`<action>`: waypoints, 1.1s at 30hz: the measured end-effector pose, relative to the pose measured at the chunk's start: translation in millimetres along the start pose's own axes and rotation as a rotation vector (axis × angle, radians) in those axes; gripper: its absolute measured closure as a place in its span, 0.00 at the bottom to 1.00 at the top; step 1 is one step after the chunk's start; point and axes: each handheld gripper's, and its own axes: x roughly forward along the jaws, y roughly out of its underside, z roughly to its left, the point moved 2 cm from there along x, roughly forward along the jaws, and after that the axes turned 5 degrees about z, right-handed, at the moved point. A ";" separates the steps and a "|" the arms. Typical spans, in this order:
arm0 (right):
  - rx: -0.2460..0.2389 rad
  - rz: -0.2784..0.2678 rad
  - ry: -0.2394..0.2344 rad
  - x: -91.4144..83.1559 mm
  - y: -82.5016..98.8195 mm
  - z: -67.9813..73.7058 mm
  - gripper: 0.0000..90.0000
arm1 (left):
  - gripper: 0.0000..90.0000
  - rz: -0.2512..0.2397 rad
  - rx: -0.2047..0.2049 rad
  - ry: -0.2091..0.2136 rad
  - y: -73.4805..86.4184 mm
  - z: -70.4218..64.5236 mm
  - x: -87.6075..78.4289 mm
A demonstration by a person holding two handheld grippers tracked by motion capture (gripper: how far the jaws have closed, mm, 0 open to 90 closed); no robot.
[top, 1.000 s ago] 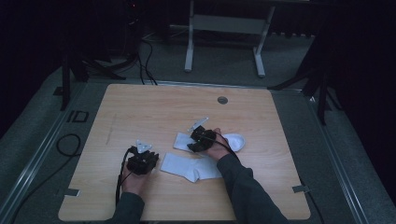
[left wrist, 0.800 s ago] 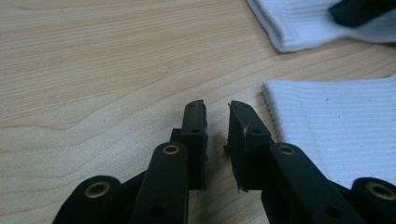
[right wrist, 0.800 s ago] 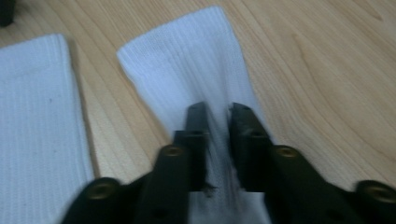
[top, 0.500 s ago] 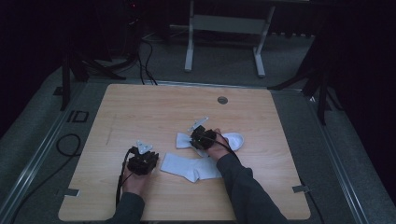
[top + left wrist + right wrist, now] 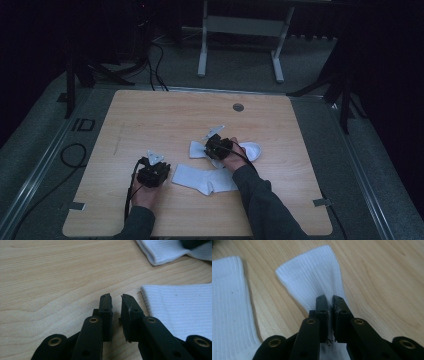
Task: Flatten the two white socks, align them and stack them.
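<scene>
Two white socks lie on the wooden table (image 5: 175,115). The far sock (image 5: 250,149) (image 5: 312,277) lies flat with its ribbed cuff pointing left. My right gripper (image 5: 208,149) (image 5: 328,300) has just been closing and is shut on a pinched fold of this sock behind the cuff. The near sock (image 5: 200,179) (image 5: 180,310) (image 5: 229,302) lies flat in front of it. My left gripper (image 5: 157,165) (image 5: 116,298) rests low over bare wood just left of the near sock's cuff. Its jaws stand almost together with nothing between them.
A round grommet (image 5: 238,107) sits in the table's far middle. Tape tabs mark the near corners (image 5: 320,202). A metal stand (image 5: 240,25) rises behind the table, and cables (image 5: 70,155) lie on the floor at the left.
</scene>
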 end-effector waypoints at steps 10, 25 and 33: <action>-0.003 -0.076 0.020 -43.6 -4.5 -14.8 0.94 | 0.87 0.001 0.004 -0.002 0.0 -0.6 0.0; -0.009 -0.225 0.024 -117.7 -4.6 -23.7 0.93 | 0.87 0.001 0.005 -0.002 -0.4 -0.7 0.3; -0.016 -0.341 0.034 -166.8 -2.8 -17.7 0.93 | 0.87 0.000 0.008 -0.003 -0.3 -0.8 0.3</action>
